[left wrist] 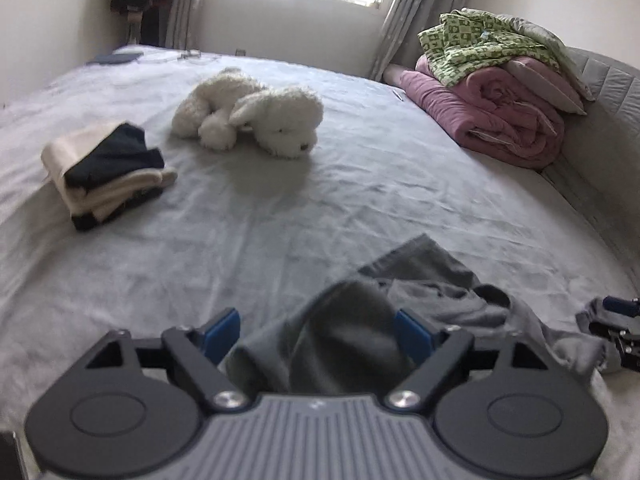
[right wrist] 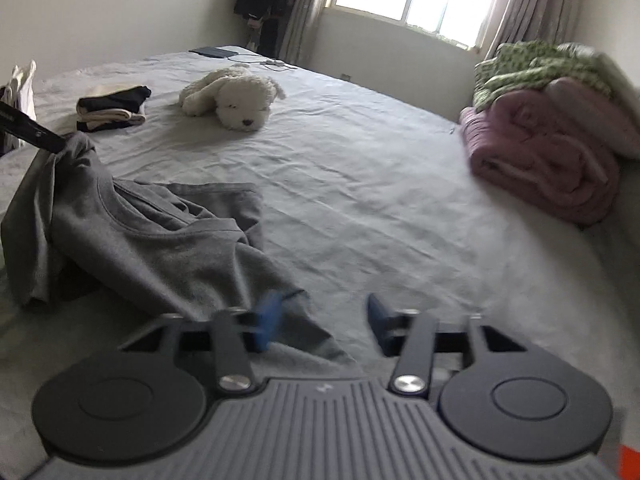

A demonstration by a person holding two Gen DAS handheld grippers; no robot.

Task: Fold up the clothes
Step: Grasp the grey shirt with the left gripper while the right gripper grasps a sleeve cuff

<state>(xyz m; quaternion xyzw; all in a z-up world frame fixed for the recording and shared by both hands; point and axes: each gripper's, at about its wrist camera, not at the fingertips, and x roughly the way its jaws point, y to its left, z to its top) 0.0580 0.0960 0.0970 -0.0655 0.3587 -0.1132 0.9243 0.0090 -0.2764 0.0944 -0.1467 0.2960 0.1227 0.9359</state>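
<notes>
Bed middle: bare sheet (right wrist: 360,184) ahead of both tongs, open to pass.
Far left: folded clothes stack (left wrist: 106,168).
Far centre: plush dog (left wrist: 256,114).
Right edge: rolled pink quilt (right wrist: 548,160) under green blanket (right wrist: 536,66).
Near left: crumpled grey shirt (right wrist: 132,236).

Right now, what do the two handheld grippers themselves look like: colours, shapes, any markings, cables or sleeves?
The left gripper and right gripper look the same: a ribbed grey body, two round black discs, black linkage arms with silver pivot screws, and blue fingers. A small pale mark sits on each grey body, too small to read. No cables, hands or sleeves are visible.
</notes>
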